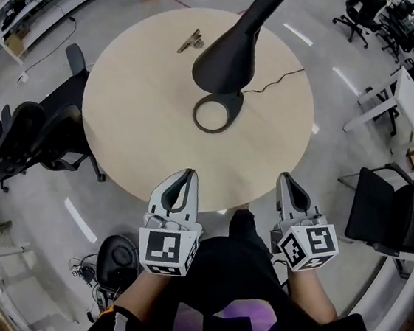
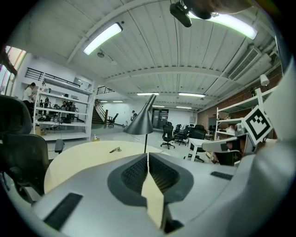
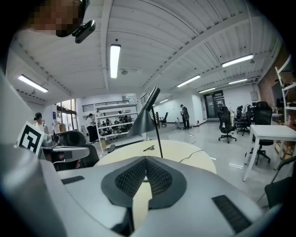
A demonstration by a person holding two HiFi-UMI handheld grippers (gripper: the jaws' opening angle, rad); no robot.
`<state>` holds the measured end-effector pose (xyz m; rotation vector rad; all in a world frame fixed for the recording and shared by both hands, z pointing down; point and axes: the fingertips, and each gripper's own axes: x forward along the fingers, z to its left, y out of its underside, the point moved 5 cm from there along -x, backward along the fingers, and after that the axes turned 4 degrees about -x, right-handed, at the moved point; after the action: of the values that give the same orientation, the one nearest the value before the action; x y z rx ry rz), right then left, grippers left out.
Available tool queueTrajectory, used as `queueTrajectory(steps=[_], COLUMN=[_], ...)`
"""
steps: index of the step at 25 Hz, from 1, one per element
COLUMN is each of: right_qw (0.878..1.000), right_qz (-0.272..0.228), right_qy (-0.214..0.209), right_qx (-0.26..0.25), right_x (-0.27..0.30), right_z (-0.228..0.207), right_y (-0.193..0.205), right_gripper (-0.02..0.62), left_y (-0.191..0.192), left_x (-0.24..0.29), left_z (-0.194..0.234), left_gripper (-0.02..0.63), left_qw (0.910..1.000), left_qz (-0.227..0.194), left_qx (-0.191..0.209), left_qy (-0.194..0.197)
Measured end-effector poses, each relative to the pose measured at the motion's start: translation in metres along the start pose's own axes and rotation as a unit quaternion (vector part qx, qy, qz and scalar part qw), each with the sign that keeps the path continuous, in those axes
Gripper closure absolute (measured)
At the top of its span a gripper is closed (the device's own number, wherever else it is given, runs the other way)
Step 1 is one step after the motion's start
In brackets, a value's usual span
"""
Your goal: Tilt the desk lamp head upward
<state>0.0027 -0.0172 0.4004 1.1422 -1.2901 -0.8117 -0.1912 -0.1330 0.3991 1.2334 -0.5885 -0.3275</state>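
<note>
The lamp [image 1: 228,55] stands on the far half of the round counter [image 1: 141,109], right of centre. Its ring-shaped base [image 1: 218,113] lies flat on the wood, and its black cone head hangs over the base with the mouth facing down. A thin cord [image 1: 275,83] runs from the base toward the counter's right edge. A small metal clip [image 1: 191,42] lies beyond the lamp, near the far rim.

Both claws hover at the near edge, well apart from the lamp and touching nothing. The left claw [image 1: 188,175] is pinched together with nothing between its jaws, its tip just over the rim. The right claw [image 1: 284,178] is likewise closed and empty, just off the edge. Each points toward the lamp. Black chairs [image 1: 33,136] crowd the floor to the left.
</note>
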Motion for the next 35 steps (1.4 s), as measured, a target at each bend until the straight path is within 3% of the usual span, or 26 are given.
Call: queueTrajectory(steps=[8,13,18,23,25,30,32,35], right_qw=[0.992,0.969,0.939,0.918,0.912,0.907,0.908,0.911], right_qz=[-0.027,-0.078,-0.135,-0.186,-0.203,-0.226,-0.218,-0.201], right_qy=[-0.109,-0.209,-0.281,-0.305,-0.303,-0.286,-0.282,-0.266], right_qx=[-0.054,-0.104,-0.143,-0.173,-0.185,-0.210,-0.222,-0.244], right_x=[0.111,0.157,0.184,0.197,0.200,0.204,0.212,0.221], right_z=[-0.079,-0.116,-0.128,-0.123,-0.117,-0.100,-0.090,-0.083], right_y=[-0.077,-0.148,-0.215,-0.276,-0.296,-0.340,-0.352,-0.368], right_gripper=[0.580,0.580,0.580,0.578,0.578,0.572,0.505,0.485], left_y=[-0.029,-0.045,-0.047,-0.044,-0.040,-0.036,-0.036,-0.038], left_x=[0.105,0.155,0.174,0.175,0.174,0.175,0.173,0.173], left_z=[0.003,0.002,0.004,0.009,0.014,0.027,0.033,0.034], left_gripper=[0.549,0.549,0.548,0.531,0.496,0.425,0.415,0.414], left_qw=[0.9945,0.9818,0.9697,0.9630,0.9621,0.9595,0.9585,0.9580], left_qz=[-0.014,-0.026,-0.046,-0.049,-0.050,-0.058,-0.063,-0.069], left_qx=[-0.065,-0.099,-0.149,-0.187,-0.200,-0.248,-0.261,-0.272], left_qy=[-0.082,-0.160,-0.188,-0.188,-0.179,-0.119,-0.096,-0.061])
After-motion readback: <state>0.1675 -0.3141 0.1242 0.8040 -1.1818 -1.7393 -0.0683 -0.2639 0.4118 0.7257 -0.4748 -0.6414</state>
